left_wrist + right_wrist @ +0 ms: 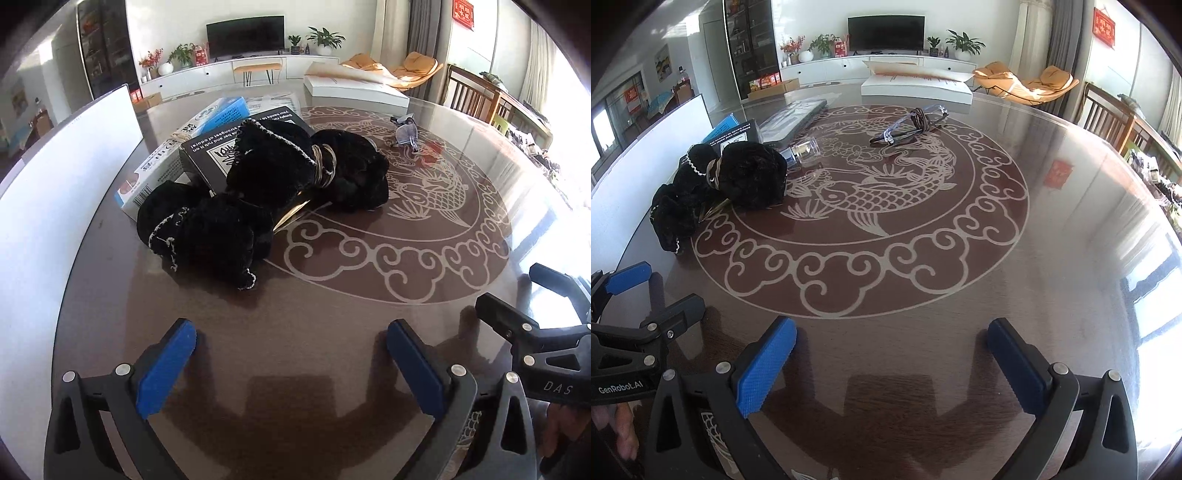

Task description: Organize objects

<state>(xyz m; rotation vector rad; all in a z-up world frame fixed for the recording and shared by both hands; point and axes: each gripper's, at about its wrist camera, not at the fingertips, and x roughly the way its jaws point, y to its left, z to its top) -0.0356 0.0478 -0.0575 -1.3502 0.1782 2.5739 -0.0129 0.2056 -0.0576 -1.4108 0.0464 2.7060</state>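
Little of the organizing is judged to be done: the objects are still being seen scattered over the round surface [1071, 229], with nothing gathered into any container. Both tools are being held wide and empty, low over the near edge, well apart from everything: the left tool [291, 363] and the right tool [892, 363].

The fish medallion [864, 199] is being taken as the landmark. At its left rim, two black velvet pouches [306, 166] are being seen, one tied at the neck with cord and resting against a black box [218, 147]; a blue-and-white carton [177, 147] is lying beside that box, further out. A small clear bottle [801, 153] is lying on its side just beside the tied pouch. Clear glasses [912, 123] are lying at the medallion's far rim. Beyond them, an open white box [916, 92] is standing; its contents cannot be made out.

What is being kept in the pouches cannot be told.
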